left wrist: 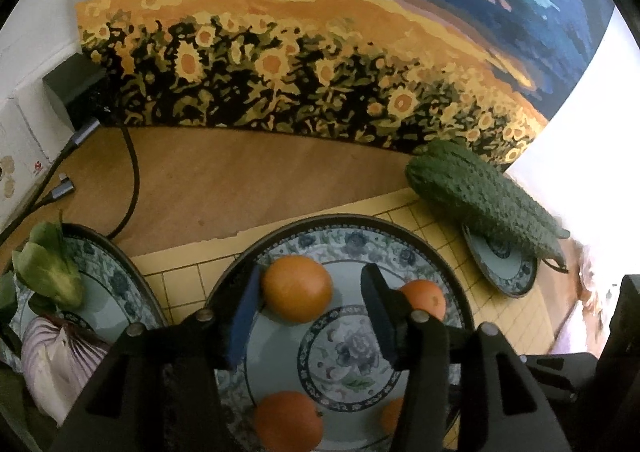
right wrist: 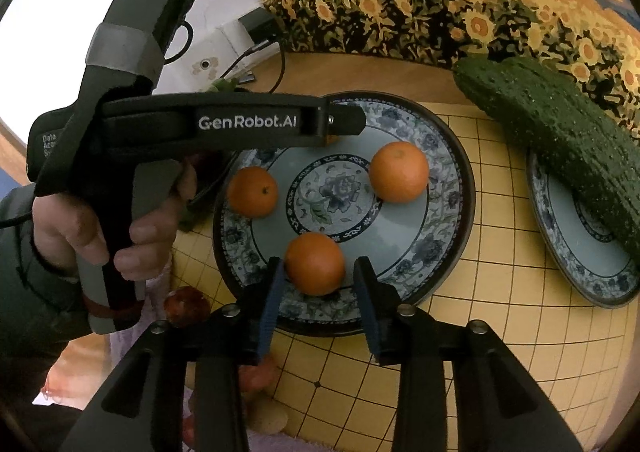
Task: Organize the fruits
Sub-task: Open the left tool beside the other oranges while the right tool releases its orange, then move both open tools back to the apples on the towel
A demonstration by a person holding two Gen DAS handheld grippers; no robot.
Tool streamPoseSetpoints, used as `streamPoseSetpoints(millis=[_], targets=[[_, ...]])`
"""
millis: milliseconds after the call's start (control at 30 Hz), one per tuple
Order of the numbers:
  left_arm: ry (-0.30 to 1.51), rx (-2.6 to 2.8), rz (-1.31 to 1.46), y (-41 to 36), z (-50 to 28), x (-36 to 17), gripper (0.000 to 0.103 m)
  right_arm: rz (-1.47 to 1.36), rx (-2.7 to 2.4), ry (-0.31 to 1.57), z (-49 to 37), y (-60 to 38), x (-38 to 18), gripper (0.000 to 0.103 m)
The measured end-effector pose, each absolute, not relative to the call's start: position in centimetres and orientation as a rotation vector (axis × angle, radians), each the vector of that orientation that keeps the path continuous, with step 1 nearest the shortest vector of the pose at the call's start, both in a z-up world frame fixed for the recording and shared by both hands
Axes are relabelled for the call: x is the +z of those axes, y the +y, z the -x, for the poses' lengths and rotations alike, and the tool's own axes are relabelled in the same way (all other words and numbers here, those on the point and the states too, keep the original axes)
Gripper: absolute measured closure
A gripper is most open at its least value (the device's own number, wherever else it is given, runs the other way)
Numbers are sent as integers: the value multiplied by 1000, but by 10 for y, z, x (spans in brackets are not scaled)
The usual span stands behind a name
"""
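Several oranges lie on a blue-patterned plate point(left wrist: 404, 248) point(right wrist: 448, 188). My left gripper point(left wrist: 313, 273) hangs over the plate's far side, open. One orange point(left wrist: 297, 288) sits between its fingers, close to the left finger point(left wrist: 244, 312), with a clear gap to the right one. In the right wrist view the left gripper point(right wrist: 348, 120) reaches in from the left and hides most of that orange. My right gripper point(right wrist: 319, 264) is open at the plate's near rim. Another orange point(right wrist: 315, 263) rests on the plate between its fingers, with a small gap on its right side.
Dark green cucumbers point(left wrist: 480, 196) point(right wrist: 560, 124) lie across a smaller plate point(right wrist: 580, 252) at the right. A left plate point(left wrist: 120, 272) holds a leafy green point(left wrist: 48, 264) and a red onion point(left wrist: 60, 360). Cables point(left wrist: 132, 180) and a sunflower painting point(left wrist: 300, 64) stand behind. A hand point(right wrist: 152, 232) grips the left gripper's handle.
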State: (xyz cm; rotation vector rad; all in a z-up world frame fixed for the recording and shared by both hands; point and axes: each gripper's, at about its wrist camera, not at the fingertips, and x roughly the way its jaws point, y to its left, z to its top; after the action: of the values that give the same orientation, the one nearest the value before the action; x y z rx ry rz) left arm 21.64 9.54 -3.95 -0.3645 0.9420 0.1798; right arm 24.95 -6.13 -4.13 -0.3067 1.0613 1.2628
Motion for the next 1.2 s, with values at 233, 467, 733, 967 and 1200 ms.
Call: streamPoseSetpoints(millis=[233, 467, 733, 967, 1200], targets=[[909, 189, 395, 99, -212, -30, 29, 298, 1255, 1054, -250, -60, -39, 54], [897, 188, 383, 98, -212, -22, 19, 292, 1253, 1049, -246, -65, -35, 47], [873, 194, 360, 99, -198, -7, 16, 246, 1221, 1039, -250, -74, -29, 41], [848, 198, 359, 99, -182, 8, 14, 209, 1191, 996, -256, -85, -11, 40], [791, 219, 362, 87, -157, 32, 11, 200, 1189, 935, -251, -92, 14, 37]])
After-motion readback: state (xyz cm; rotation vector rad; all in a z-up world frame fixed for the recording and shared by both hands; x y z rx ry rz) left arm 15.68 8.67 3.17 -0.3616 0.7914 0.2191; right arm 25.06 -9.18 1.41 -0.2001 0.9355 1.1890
